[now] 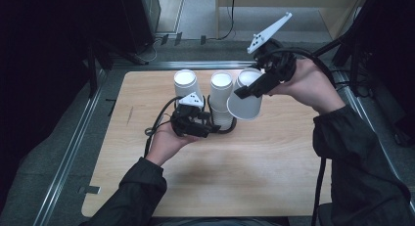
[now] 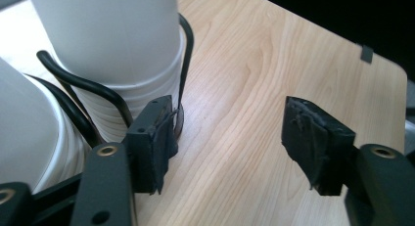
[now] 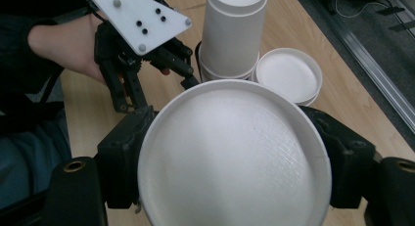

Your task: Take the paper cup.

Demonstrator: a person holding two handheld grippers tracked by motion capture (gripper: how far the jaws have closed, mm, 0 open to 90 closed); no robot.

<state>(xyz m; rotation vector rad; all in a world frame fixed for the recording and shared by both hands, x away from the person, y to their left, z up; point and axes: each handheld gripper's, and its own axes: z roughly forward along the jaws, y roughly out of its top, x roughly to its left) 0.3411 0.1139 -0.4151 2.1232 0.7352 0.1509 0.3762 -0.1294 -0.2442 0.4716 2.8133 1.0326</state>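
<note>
The right gripper (image 1: 254,89) squeezes 1 white cup (image 1: 246,101) by its sides and holds it up, tipped, beside the cup stack (image 1: 221,101) – maybe to add it on top. The left gripper (image 1: 208,128) rests wide open by the stack's bottom, holding nothing – maybe to steady it

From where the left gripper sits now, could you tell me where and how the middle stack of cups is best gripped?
Grip the middle stack across its side wall, just above the black wire ring circling its base. Come in level from the person's side, where the left gripper already waits open beside it. The wall is round and tapers upward, so low opposing fingers would likely hold best.
</note>
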